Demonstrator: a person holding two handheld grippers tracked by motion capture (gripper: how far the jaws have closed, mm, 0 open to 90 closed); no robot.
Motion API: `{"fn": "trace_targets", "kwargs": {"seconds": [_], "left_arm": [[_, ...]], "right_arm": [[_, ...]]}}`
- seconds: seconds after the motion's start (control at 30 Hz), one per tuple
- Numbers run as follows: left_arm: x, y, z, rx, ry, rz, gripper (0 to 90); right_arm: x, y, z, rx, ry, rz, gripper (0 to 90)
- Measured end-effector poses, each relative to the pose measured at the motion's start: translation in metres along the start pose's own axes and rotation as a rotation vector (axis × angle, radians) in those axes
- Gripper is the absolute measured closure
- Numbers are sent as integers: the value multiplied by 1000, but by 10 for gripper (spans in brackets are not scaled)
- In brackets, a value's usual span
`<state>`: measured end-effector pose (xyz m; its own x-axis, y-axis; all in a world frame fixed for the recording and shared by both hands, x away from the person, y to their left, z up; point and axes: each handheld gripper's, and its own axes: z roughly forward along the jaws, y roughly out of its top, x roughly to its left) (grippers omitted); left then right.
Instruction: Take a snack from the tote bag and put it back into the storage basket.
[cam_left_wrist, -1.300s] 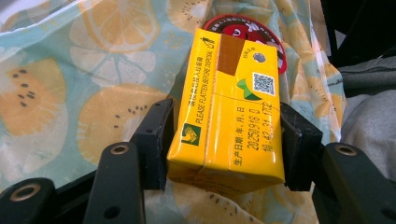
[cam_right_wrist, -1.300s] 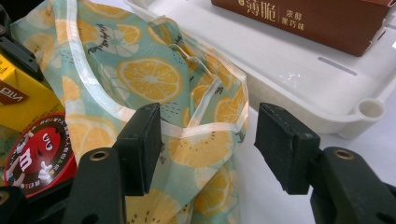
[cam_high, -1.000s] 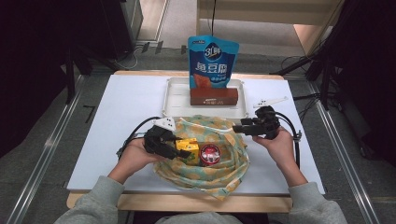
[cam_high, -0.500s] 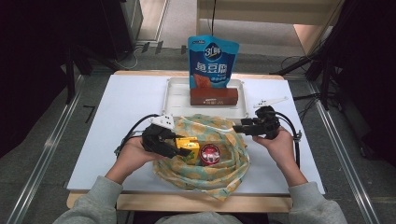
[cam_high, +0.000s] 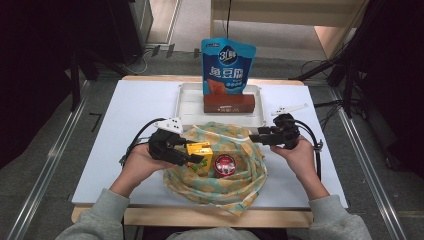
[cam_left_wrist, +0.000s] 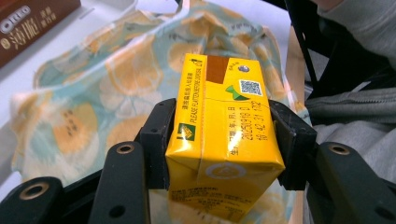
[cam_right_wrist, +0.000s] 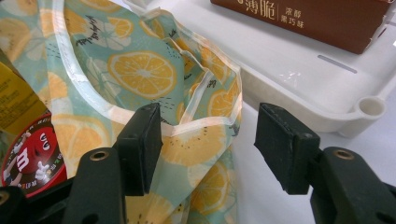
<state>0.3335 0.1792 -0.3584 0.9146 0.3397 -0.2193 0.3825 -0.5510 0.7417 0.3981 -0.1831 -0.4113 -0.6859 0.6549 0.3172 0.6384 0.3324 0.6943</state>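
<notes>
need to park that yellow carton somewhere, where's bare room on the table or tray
Free: the white table left of the tray and bag; the strip right of the tray; the tray's near-left floor. Crowded: the tray's back, taken by the blue pouch and brown box, and the bag, holding the red tin.

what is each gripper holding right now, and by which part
The left gripper clamps the yellow drink carton across its two narrow sides, near one end. The right gripper holds nothing: its jaws stand open at the edge of the lemon-print bag.
</notes>
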Motion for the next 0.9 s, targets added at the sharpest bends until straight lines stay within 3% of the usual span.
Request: {"fn": "trace_targets", "kwargs": {"seconds": [0.13,0.43,0.9], "left_arm": [[0,4,-6,-28,12,-10,497],[0,16,-11,-38,-16,-8,499],[5,36,-35,-74,17,-15,500]], "right_arm": [[0,0,0,1,2,1,424],[-1,0,0,-2,3,2,425],[-2,-1,-1,-4,8,11,425]]}}
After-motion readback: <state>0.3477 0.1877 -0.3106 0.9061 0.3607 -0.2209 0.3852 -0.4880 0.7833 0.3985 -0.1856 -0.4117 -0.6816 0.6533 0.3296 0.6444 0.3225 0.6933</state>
